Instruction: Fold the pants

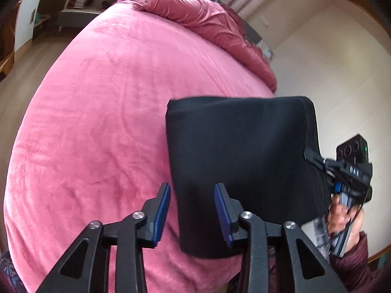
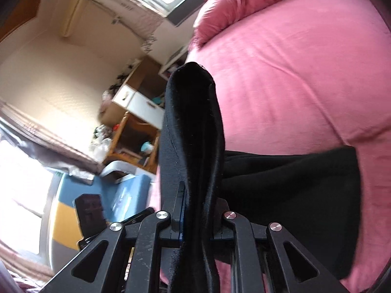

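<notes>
Black pants (image 1: 244, 158), folded into a rough rectangle, lie on the near right part of a pink bed (image 1: 97, 122). My left gripper (image 1: 193, 210) is open, its blue pads (image 1: 161, 214) astride the pants' near left edge without pressing on it. My right gripper (image 1: 317, 161), carried by a hand (image 1: 339, 214), grips the pants' right side. In the right wrist view that gripper (image 2: 198, 195) is shut on a thick fold of the pants (image 2: 190, 122) that rises upright between its fingers, while the remaining black cloth (image 2: 293, 195) lies flat on the pink bed (image 2: 293, 73).
A bunched red duvet (image 1: 207, 17) lies at the far end of the bed. Wooden floor (image 1: 14, 97) runs along the bed's left side and a pale wall (image 1: 330, 85) stands to the right. Beyond the bed's edge are wooden shelves with white drawers (image 2: 136, 102) and a blue-and-yellow mat (image 2: 122, 195).
</notes>
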